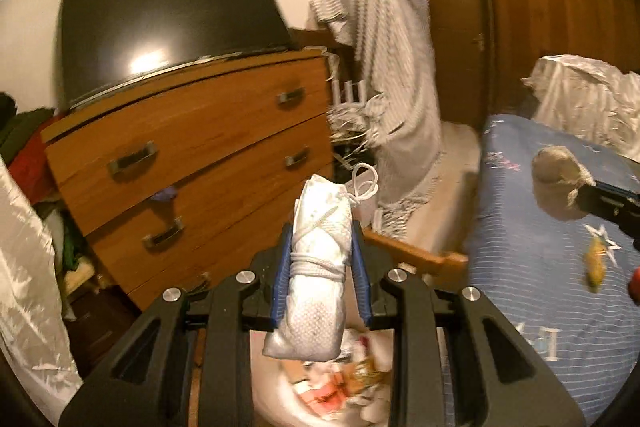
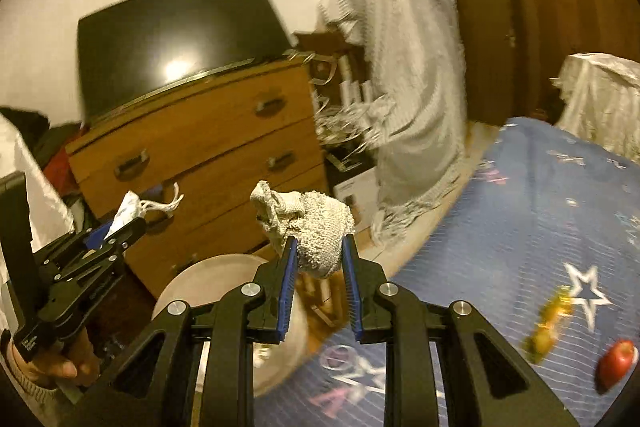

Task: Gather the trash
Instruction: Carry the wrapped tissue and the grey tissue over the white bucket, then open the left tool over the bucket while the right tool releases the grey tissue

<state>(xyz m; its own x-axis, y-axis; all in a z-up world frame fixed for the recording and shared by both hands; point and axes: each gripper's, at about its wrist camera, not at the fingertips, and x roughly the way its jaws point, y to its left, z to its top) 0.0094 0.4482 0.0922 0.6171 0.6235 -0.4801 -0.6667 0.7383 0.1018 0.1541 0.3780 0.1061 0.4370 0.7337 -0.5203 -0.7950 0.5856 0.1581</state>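
White mesh fabric, wrapped round with cord, is what my left hand-held gripper (image 1: 322,259) is clamped on: a long, soft shoe (image 1: 316,267) with a lace loop sticking out at its far end. Its blue ribbed pads (image 1: 280,281) press both sides of it. It hangs above an open trash bin (image 1: 280,379) whose contents I see only as a blur of paper and wrappers; the rim is cut off by the gripper body.

My right hand-held gripper (image 2: 320,259) is closed on a crumpled knitted rag (image 2: 312,227), greyish and nubbly, bunched into a lump that droops past the pads. In the right view the pale round bin (image 2: 224,279) sits below and left, partly hidden.

On the bed (image 2: 500,227), a blue cover with white stars, lie a red apple (image 2: 616,363) and a smeared yellow-green wrapper (image 2: 548,323); I cannot tell what it is.

Beyond stand a wooden dresser (image 1: 192,139) with metal handles, a glossy black television (image 1: 168,35) on top, a fringed grey blanket (image 1: 388,67) draped over something hidden, and dark wooden wardrobe doors (image 1: 552,7). Both views are motion-blurred.
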